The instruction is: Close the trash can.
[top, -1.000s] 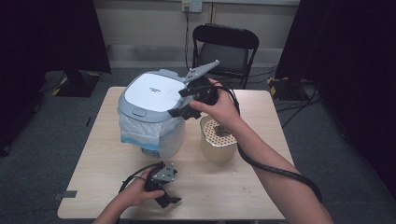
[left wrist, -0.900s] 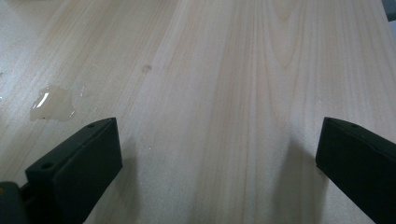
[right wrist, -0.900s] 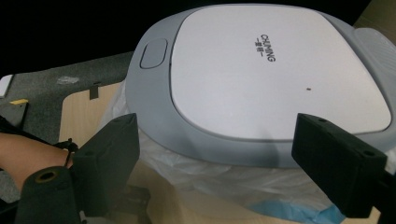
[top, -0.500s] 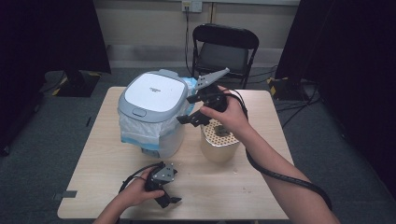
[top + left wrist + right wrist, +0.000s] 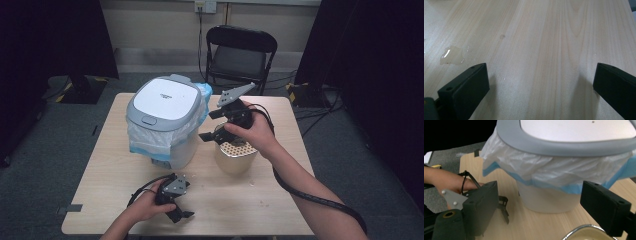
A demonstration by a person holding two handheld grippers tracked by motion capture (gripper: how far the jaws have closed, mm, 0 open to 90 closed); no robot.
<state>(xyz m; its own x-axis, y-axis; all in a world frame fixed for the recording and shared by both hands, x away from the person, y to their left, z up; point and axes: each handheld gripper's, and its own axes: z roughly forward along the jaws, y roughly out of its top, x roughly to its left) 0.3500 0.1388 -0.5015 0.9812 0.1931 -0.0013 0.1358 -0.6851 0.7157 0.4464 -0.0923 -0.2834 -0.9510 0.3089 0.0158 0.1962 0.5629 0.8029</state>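
Resting low on the near part of the wooden table [image 5: 100, 165], held in the left hand [image 5: 145, 205]: the left gripper [image 5: 176, 209], jaws spread wide with nothing between them, a dark cable looping just beside it. Seen close in the left gripper view: bare pale wood grain and a small clear wet patch [image 5: 451, 54] near one jaw, too small to make out from the high view. Standing at the table's left-centre: a white bin [image 5: 167, 120] with a grey-rimmed lid [image 5: 165, 97], shut, and a white and blue bag liner [image 5: 145, 135] bunched out under the rim. Just right of the bin, near but apart: a cream round pot [image 5: 234, 157] with a perforated insert inside. Held above the pot's rim in the right hand [image 5: 252, 132]: the right gripper [image 5: 214, 125], jaws parted and empty, pointing toward the bin, grey three-cornered plate on top. Blocked in part by that hand and gripper: the pot's far rim. Shown in the right gripper view but not from above: the bin's plain white wall under the liner, a sliver of the pot's metal rim at the bottom edge, and the left gripper farther off beside a forearm. Beyond the table's far edge: a black folding chair [image 5: 242, 52] and a wall socket with a cord.
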